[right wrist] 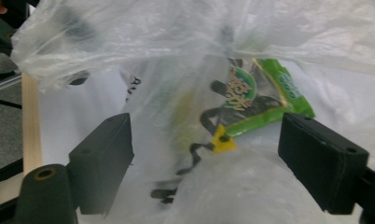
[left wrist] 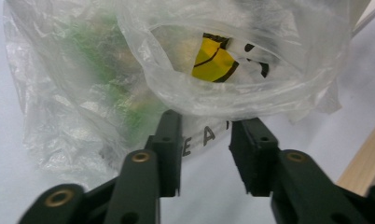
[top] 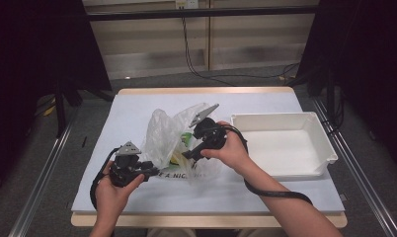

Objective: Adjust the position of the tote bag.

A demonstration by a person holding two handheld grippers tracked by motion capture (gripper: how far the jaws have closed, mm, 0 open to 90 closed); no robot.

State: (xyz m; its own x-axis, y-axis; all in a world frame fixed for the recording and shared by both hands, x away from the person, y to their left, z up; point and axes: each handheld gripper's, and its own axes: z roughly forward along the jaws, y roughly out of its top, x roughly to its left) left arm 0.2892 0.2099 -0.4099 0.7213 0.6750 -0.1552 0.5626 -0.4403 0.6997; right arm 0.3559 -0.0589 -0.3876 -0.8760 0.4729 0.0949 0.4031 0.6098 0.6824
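A thin, clear plastic bag (top: 174, 140) sits crumpled near the middle of the white table (top: 137, 106), its film glossy and creased into soft folds, with black lettering printed low on its side. Inside it lies a shiny green snack packet (right wrist: 262, 100) with a round printed emblem, seen through the film in the right gripper view, and a yellow patch with black lines (left wrist: 213, 63) shows through the bag's wall in the left gripper view.

The left tool (left wrist: 204, 156) sits at the bag's near-left corner; its 2 black, blocky jaws stand apart with a gap between them, their tips just below the bag's lower fold and pinching nothing. The right tool (right wrist: 223, 163) reaches in from the right side, its jaws spread wide on either side of a bulge of film without pressing on it.

To the right of the bag, apart from it, stands a white rectangular plastic tray (top: 325, 143) with smooth, raised walls and rounded corners. The table has a pale wooden edge (top: 206, 90).
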